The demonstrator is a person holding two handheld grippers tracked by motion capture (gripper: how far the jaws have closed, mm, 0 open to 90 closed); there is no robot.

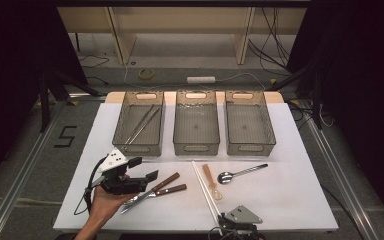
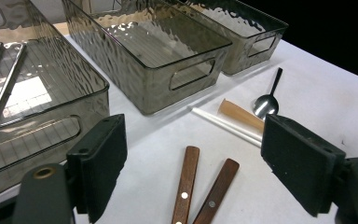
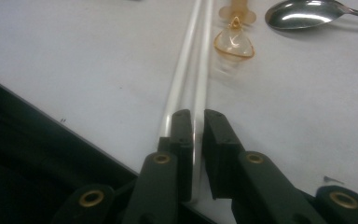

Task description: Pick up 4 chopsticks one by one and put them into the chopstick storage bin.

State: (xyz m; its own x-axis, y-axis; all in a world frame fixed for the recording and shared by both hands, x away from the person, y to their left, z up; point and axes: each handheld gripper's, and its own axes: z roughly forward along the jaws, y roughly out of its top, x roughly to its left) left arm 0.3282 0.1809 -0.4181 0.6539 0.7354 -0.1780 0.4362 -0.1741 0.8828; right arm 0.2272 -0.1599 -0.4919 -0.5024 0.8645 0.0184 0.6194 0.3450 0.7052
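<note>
- Right claw [image 3: 196, 135] is clenched around one white chopstick [image 3: 199, 84] at the desk's [image 1: 290, 195] near edge; the second lies just outside.
- Left claw [image 2: 193, 163] hangs released above two knives [image 2: 200, 186].

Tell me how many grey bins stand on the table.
3, in a row at the table's far side: the left bin holds metal chopsticks, the middle bin and right bin look empty.

A single dark figure "5" [image 1: 66, 136] is marked on the grey floor [image 1: 40, 165] left of the table. Nothing else can be read on any other thing.
</note>
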